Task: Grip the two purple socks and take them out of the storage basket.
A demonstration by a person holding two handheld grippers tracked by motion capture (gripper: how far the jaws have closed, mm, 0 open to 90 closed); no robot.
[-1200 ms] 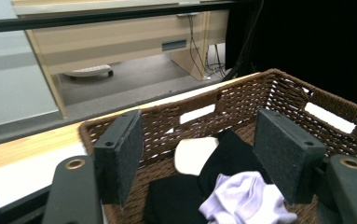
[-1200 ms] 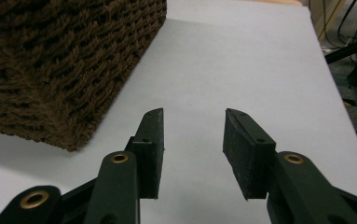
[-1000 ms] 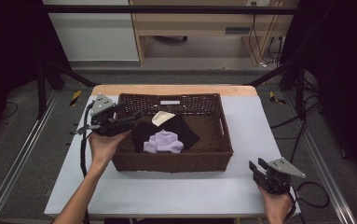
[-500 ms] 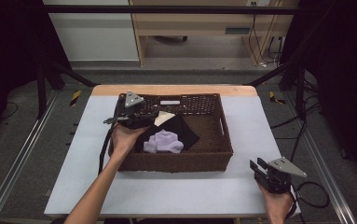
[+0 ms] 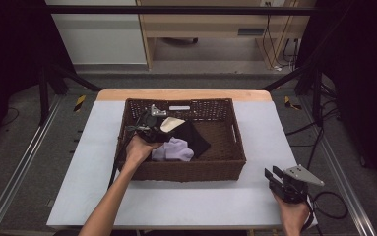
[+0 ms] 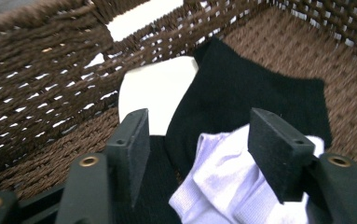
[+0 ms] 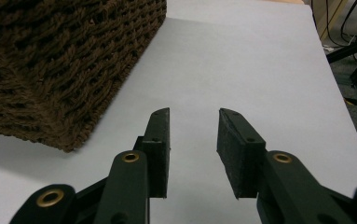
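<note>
Two grippers are at work at a white table [image 5: 78,162] that bears a brown woven wicker basket [image 5: 191,172]. Inside the basket lie a pale lilac sock [image 5: 173,150], a black sock [image 5: 193,137] and a cream-white sock [image 5: 170,123], the lilac one bunched at the near left, on top of the black one, and the cream one partly tucked under the black one toward the far wall. The left gripper [image 5: 149,129] reaches down into the basket's left part; in the left gripper view its jaws stand wide apart just above the cloth, the pale lilac sock [image 6: 227,186] lying between and below them, with the black sock [image 6: 250,98] and the cream-white sock [image 6: 155,91] beyond, and nothing is clamped. The right gripper [image 5: 276,178] rests near the table's front right corner, well apart from the basket; in the right gripper view its jaws are parted over bare tabletop [image 7: 260,70], holding nothing, with the basket's corner [image 7: 73,70] to their left.
</note>
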